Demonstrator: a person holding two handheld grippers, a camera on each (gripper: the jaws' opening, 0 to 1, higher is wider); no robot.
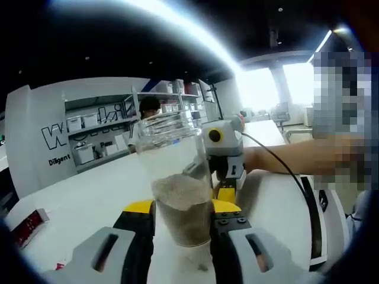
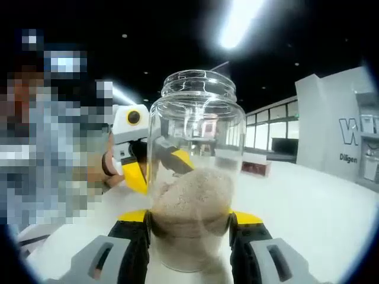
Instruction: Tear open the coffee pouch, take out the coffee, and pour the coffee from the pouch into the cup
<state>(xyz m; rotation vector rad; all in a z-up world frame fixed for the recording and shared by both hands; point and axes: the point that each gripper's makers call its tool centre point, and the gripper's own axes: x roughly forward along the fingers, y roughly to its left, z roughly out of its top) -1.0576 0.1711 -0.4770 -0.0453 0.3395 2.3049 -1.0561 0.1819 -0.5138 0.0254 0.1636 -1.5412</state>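
- The white table [image 1: 89, 201] spanned the lower half of both views.
- The clear glass jar [image 2: 192, 171] stood upright at frame centre, roughly a third filled with light brown coffee powder [image 2: 189, 198].
- My right gripper [image 2: 189, 236] had its jaws closed against the jar's lower sides.
- My left gripper [image 1: 182, 228] likewise clamped the jar from the opposite side.
- A red packet [image 1: 26, 225] lay at lower left of the left gripper view.

Glass jar [image 2: 195, 171] showing clear and glossy, catching light along its threaded neck. Powder [image 2: 190, 201] inside looking matt, fine-grained, beige. Left gripper [image 1: 182, 228] and right gripper [image 2: 189, 234] wearing smooth grey, black and yellow plastic. Table [image 1: 83, 201] appearing smooth, white, faintly sheened.
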